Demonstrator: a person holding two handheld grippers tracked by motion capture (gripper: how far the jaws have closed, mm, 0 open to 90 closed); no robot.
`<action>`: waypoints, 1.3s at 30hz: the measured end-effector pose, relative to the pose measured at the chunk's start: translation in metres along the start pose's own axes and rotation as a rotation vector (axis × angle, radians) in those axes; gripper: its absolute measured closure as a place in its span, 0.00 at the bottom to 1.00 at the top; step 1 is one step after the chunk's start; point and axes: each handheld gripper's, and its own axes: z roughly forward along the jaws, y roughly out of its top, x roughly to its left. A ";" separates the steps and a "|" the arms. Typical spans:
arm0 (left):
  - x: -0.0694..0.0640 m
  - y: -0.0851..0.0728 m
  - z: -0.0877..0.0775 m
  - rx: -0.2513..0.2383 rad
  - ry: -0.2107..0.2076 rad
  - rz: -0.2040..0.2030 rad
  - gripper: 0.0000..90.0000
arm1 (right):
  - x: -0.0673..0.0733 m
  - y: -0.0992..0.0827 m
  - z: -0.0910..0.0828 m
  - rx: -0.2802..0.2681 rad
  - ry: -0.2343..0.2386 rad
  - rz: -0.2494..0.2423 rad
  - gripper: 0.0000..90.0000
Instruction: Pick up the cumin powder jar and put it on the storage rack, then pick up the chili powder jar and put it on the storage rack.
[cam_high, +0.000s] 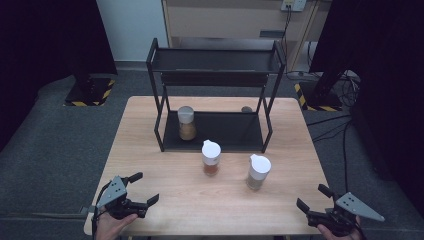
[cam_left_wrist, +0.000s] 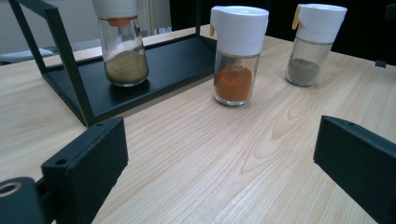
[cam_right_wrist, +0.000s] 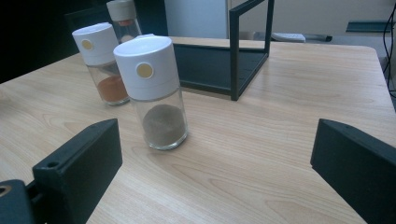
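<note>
Three spice jars stand on a wooden table (cam_high: 150, 165). A jar of tan powder (cam_high: 187, 123) (cam_left_wrist: 123, 51) (cam_right_wrist: 122, 16) sits on the lower shelf of a black two-tier rack (cam_high: 215, 60) (cam_left_wrist: 65, 60) (cam_right_wrist: 233, 60). In front of the rack stand a white-capped jar of orange powder (cam_high: 211, 158) (cam_left_wrist: 236, 60) (cam_right_wrist: 105, 65) and a white-capped jar of grey powder (cam_high: 258, 172) (cam_left_wrist: 310, 46) (cam_right_wrist: 156, 93). My left gripper (cam_high: 145, 187) (cam_left_wrist: 219, 163) rests open at the near left corner. My right gripper (cam_high: 311, 196) (cam_right_wrist: 215, 163) is open at the near right, facing the grey jar. Both hold nothing.
A small dark round object (cam_high: 246, 109) lies at the back right of the rack's lower shelf. Behind the table stands a pale cabinet (cam_high: 225, 20). Cables (cam_high: 335, 130) trail over the grey floor at the right, and a hazard-striped base (cam_high: 90, 92) sits at the left.
</note>
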 end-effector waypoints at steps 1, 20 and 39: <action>0.000 -0.001 0.000 0.000 0.002 -0.001 0.02 | 0.000 0.000 0.000 0.000 0.000 0.000 0.03; -0.001 -0.007 -0.004 -0.007 0.035 0.011 0.02 | 0.000 0.000 0.000 0.001 0.003 0.001 0.03; 0.002 -0.008 -0.004 -0.011 0.027 -0.010 0.03 | 0.000 0.000 -0.001 -0.003 0.004 0.001 0.03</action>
